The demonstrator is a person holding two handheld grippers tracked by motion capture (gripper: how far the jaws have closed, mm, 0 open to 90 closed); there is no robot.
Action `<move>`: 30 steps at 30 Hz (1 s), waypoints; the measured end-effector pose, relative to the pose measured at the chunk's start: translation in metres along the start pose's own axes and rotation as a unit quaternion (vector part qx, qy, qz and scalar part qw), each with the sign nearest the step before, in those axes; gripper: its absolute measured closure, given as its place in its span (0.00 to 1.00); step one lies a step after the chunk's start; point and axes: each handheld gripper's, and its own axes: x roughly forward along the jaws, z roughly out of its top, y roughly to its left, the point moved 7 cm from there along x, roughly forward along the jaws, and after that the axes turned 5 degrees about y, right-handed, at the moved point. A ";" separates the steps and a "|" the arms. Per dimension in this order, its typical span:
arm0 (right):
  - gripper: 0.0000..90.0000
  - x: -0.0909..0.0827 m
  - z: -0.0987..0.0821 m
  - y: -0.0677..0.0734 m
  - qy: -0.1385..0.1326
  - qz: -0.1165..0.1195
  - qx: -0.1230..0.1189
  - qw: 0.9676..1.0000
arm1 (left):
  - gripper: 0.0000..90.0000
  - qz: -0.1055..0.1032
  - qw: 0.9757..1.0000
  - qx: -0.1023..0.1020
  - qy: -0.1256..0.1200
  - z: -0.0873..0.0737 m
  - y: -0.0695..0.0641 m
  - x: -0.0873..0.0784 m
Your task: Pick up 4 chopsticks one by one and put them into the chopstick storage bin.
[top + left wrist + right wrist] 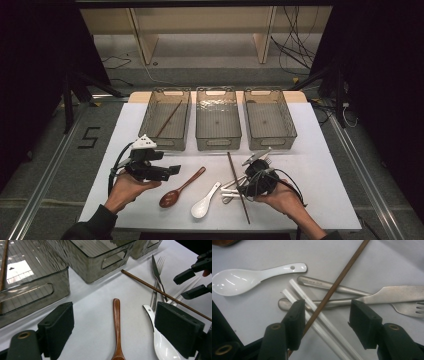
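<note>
while both grippers' jaws gape, the right gripper (pixel 325 315) straddles the brown chopstick (pixel 332 290) and white chopsticks (pixel 312 305).

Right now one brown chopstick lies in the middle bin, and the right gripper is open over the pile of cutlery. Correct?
Not quite: the brown chopstick lies in the left bin, not the middle bin, as the high view shows. The right gripper is open over the cutlery.

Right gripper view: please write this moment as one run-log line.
right gripper: open, over brown chopstick and white chopsticks | left gripper: open, over wooden spoon | left bin: one chopstick inside
</note>
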 end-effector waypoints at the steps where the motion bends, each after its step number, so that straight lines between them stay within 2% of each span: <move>1: 0.54 0.001 0.000 0.000 0.003 0.000 -0.002 1.000 | 0.17 0.000 1.000 -0.002 0.001 -0.001 0.000 0.000; 4: 0.59 0.006 0.001 -0.002 0.015 0.001 0.000 1.000 | 0.17 0.001 1.000 0.001 0.002 -0.002 -0.001 0.000; 8: 0.59 0.008 0.003 -0.003 0.018 0.002 0.001 1.000 | 0.17 0.000 1.000 0.002 0.002 -0.002 -0.002 0.001; 15: 0.63 0.017 0.006 -0.004 0.039 0.003 -0.002 0.999 | 0.17 -0.001 1.000 0.010 0.002 -0.003 -0.005 0.001; 30: 0.75 0.019 0.004 -0.010 0.056 0.002 0.006 0.998 | 0.17 0.000 1.000 0.012 0.003 -0.003 -0.005 0.001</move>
